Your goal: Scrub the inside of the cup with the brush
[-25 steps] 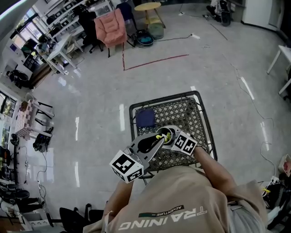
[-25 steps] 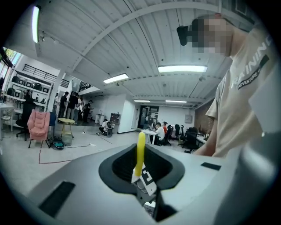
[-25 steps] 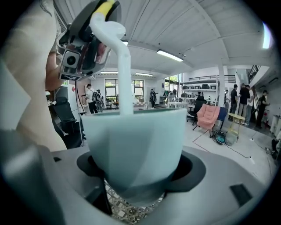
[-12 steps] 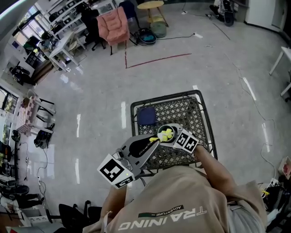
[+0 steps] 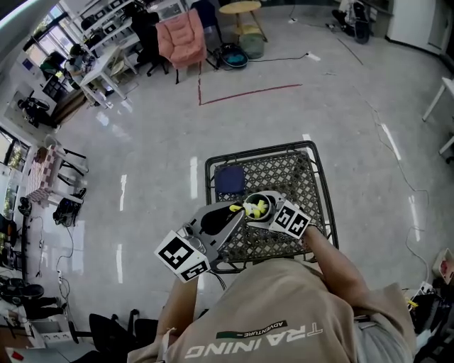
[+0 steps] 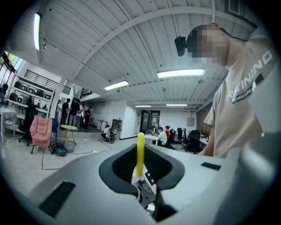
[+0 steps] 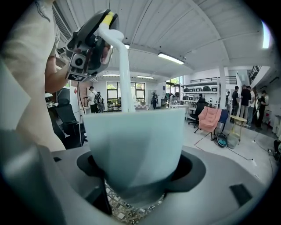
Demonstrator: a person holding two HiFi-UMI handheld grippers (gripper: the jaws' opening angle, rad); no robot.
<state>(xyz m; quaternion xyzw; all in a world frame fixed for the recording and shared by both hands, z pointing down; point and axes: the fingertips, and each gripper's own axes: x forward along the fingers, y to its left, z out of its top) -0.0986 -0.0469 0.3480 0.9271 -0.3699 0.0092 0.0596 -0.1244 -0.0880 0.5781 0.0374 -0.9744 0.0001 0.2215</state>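
Note:
A pale blue cup point(image 7: 134, 145) sits upright between the jaws of my right gripper point(image 7: 136, 178), which is shut on it. In the head view the cup point(image 5: 264, 198) is held over the mesh table, with my right gripper point(image 5: 269, 214) just beneath it. The brush point(image 7: 123, 74) has a white shaft that drops from above into the cup. Its yellow bristles point(image 5: 257, 207) show inside the rim. My left gripper point(image 5: 234, 213) is shut on the brush's yellow handle end point(image 6: 140, 151), left of and above the cup. The cup wall hides the bristles in the right gripper view.
A black metal mesh table point(image 5: 298, 166) stands under both grippers, with a dark blue cloth point(image 5: 228, 182) on its far left part. Shiny floor surrounds it. A pink chair point(image 5: 183, 39), a round stool point(image 5: 239, 8) and desks stand far off.
My left gripper has shifted slightly, its marker cube swinging left and back, and the yellow bristles have moved a little inside the cup. The right gripper and cup stay put.

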